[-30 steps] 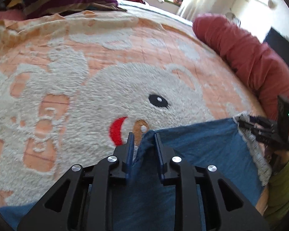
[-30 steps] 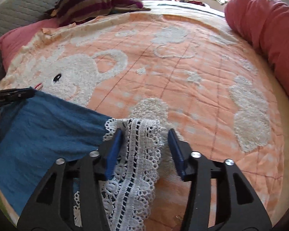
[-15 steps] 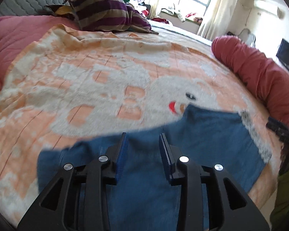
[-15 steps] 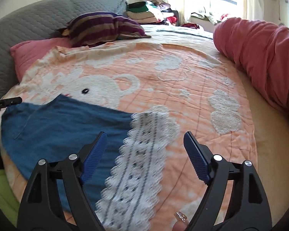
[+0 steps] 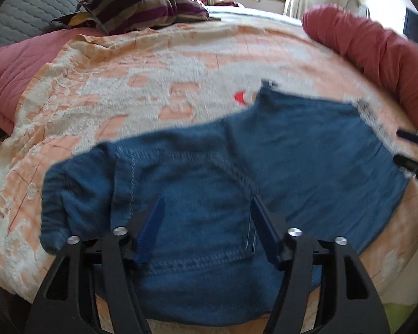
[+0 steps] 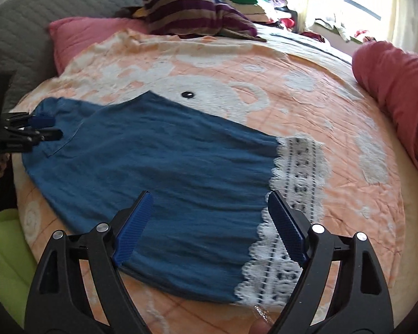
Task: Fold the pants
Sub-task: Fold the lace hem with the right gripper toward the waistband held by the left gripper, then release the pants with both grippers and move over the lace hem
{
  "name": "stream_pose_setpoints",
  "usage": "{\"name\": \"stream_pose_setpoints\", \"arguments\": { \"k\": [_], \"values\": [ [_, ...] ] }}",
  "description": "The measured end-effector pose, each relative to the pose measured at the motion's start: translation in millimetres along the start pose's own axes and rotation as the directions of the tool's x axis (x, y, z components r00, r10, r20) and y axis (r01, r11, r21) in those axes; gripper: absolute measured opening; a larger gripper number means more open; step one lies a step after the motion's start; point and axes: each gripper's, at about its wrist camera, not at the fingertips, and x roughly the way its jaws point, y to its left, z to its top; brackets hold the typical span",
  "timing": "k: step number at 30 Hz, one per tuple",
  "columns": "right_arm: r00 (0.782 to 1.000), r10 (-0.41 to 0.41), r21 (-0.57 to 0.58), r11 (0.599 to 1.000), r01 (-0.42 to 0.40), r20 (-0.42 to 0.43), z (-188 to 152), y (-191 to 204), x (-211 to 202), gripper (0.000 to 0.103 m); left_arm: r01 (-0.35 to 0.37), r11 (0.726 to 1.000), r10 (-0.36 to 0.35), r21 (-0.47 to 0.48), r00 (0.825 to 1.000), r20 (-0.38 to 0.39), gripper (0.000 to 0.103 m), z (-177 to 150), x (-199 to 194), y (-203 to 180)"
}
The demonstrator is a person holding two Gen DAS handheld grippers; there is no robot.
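Observation:
Blue denim pants (image 5: 264, 161) with a white lace hem (image 6: 298, 183) lie flat on the peach blanket (image 5: 125, 89). My left gripper (image 5: 209, 220) hovers over the waist and pocket end, jaws opening, the cloth below them but not pinched. My right gripper (image 6: 209, 222) hangs above the leg near the lace hem, jaws also opening and holding nothing. In the right wrist view the pants (image 6: 167, 153) spread leftwards to the left gripper (image 6: 41, 128). The right gripper (image 5: 412, 150) shows at the right edge of the left wrist view.
A striped purple pillow (image 5: 142, 8) and a pink pillow (image 6: 92, 39) lie at the head of the bed against a grey headboard (image 6: 19, 39). A rolled red quilt (image 6: 398, 83) runs along the far side. A green sleeve (image 6: 2, 250) is at the near edge.
Both grippers let go of the pants and drew back from the bed. Their jaws have spread wide. The pants, lifted at their ends before, now lie flat.

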Motion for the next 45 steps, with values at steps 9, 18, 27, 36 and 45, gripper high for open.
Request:
{"name": "stream_pose_setpoints", "arguments": {
  "k": [9,18,27,36,45],
  "values": [
    [0.97,-0.154,-0.04,0.988,0.149,-0.186,-19.4,-5.4,24.7,0.08,0.005,1.0,-0.006,-0.021,1.0,-0.019,0.067,-9.8,4.7,4.8],
    [0.978,-0.106,0.054,0.992,0.117,-0.181,-33.7,-23.6,24.2,0.084,0.026,0.999,-0.027,-0.036,0.999,-0.019,0.067,-10.8,8.0,9.5],
    [0.979,-0.102,0.055,0.992,0.113,-0.176,-31.9,-24.5,22.8,0.084,0.027,0.999,-0.028,-0.039,0.999,-0.018,0.067,-10.4,8.1,10.3],
    [0.994,-0.105,0.072,0.992,0.108,-0.043,-24.0,-24.1,-24.0,0.088,0.056,0.998,-0.054,-0.042,0.997,0.054,0.079,-1.3,-21.0,2.6],
    [0.988,-0.153,0.119,0.982,0.15,0.022,-22.1,-40.6,-51.4,0.09,0.08,0.997,-0.082,0.023,0.991,0.106,0.096,8.5,-46.0,-27.5]
  ]
}}
